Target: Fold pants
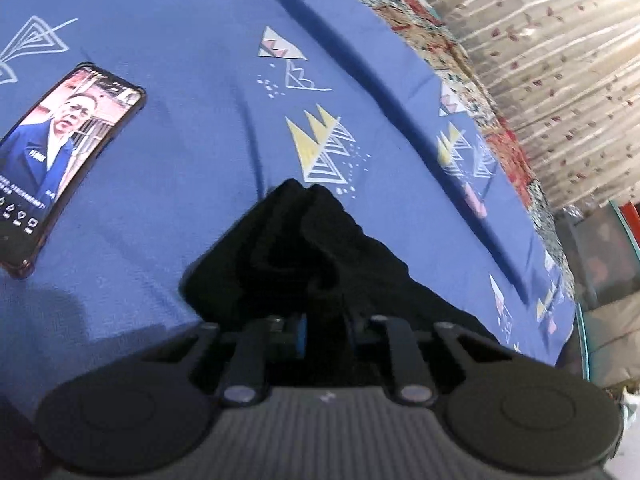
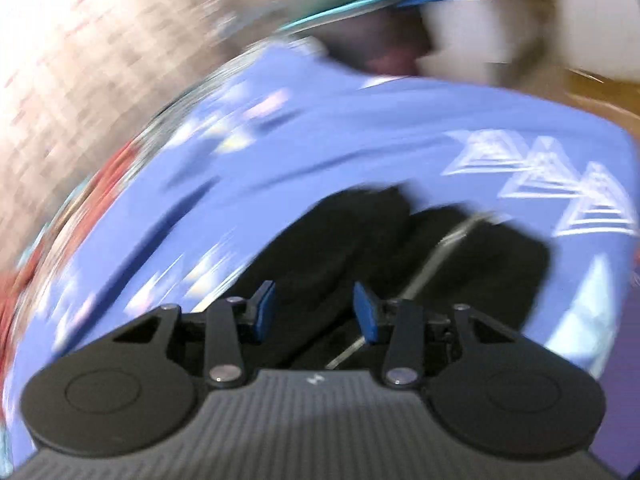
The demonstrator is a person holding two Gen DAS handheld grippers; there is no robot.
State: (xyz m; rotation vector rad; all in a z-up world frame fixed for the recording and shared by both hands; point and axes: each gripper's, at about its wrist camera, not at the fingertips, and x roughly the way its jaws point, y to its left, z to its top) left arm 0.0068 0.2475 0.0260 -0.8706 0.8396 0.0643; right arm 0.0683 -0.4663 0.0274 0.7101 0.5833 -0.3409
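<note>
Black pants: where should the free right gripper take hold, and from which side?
Probably the near edge of the black pants, by the pale stripe. The right gripper hangs open just above it, so come down from above. The left gripper looks pinched on another bunched part.

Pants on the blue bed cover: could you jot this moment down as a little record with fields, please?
garment: black pants, bunched on the cover
surface: blue patterned bed cover
left gripper: jaws nearly together, pinching black cloth
right gripper: jaws apart over the pants, nothing gripped
nearby item: phone with lit screen, lying on the cover left of the pants
picture quality: right wrist view heavily blurred
</note>
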